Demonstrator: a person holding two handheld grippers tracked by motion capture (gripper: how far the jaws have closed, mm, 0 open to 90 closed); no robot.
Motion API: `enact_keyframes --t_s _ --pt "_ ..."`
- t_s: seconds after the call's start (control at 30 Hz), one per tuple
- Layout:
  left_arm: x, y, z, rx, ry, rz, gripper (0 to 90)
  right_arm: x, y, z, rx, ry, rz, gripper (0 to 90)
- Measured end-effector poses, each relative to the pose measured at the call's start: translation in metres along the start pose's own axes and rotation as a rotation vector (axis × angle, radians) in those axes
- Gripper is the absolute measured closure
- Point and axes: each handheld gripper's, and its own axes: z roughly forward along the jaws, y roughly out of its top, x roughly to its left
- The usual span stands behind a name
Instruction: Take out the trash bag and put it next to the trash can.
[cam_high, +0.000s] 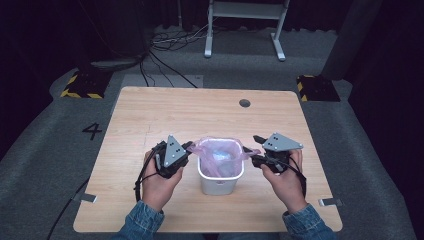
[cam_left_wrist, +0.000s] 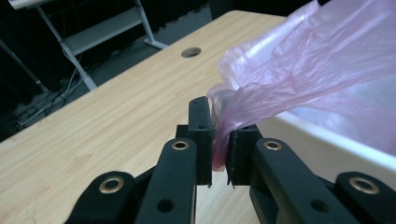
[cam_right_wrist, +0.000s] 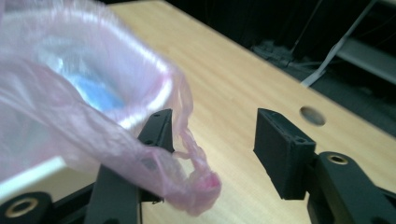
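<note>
High view: left tool (cam_high: 188, 146) pinches the pink bag (cam_high: 218, 156); right tool (cam_high: 256, 149) gapes beside it.

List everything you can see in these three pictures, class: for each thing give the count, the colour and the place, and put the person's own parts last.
Small white plastic bin: one, white, on the table between the two grippers.
Thin pink plastic bag liner: one, translucent pink, lining the bin, edges drawn out to both sides.
Light wooden table: one, pale wood, centre, with a round hole near its far edge.
White metal frame: one, white, on the floor beyond the table.
Black-and-yellow striped blocks: two, on the floor at the far corners.
Left gripper: one, black, shut on the liner's edge.
Right gripper: one, black, jaws apart, liner draped over one jaw.
Hands: two, in blue denim sleeves, bottom.
</note>
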Motion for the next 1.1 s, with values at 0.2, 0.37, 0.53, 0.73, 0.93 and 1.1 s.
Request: enact_keyframes --t_s 0.2,0.37,0.53,0.73,0.93,1.1 --pt "0.000 0.002 0.003 -0.008 -0.025 -0.037 87.8 -0.001 0.000 0.008 0.084 0.081 0.004 87.4" --pt "-0.002 0.013 0.000 -0.060 -0.003 -0.007 88.2 0.000 0.011 0.004 -0.011 0.025 -0.005 89.4" --pt "-0.007 0.018 -0.009 -0.127 0.027 0.027 88.2 0.007 0.018 -0.011 -0.138 0.012 -0.049 89.4" --pt "-0.008 0.010 -0.023 -0.116 0.003 0.043 88.0 0.011 0.010 -0.032 -0.188 0.070 -0.033 89.2" --pt "-0.009 -0.004 -0.032 -0.041 -0.073 0.017 88.1 0.014 -0.010 -0.046 -0.126 0.116 0.005 89.1" --pt "-0.011 -0.010 -0.031 -0.003 -0.129 -0.019 88.1 0.015 -0.017 -0.046 -0.063 0.140 0.020 87.9"
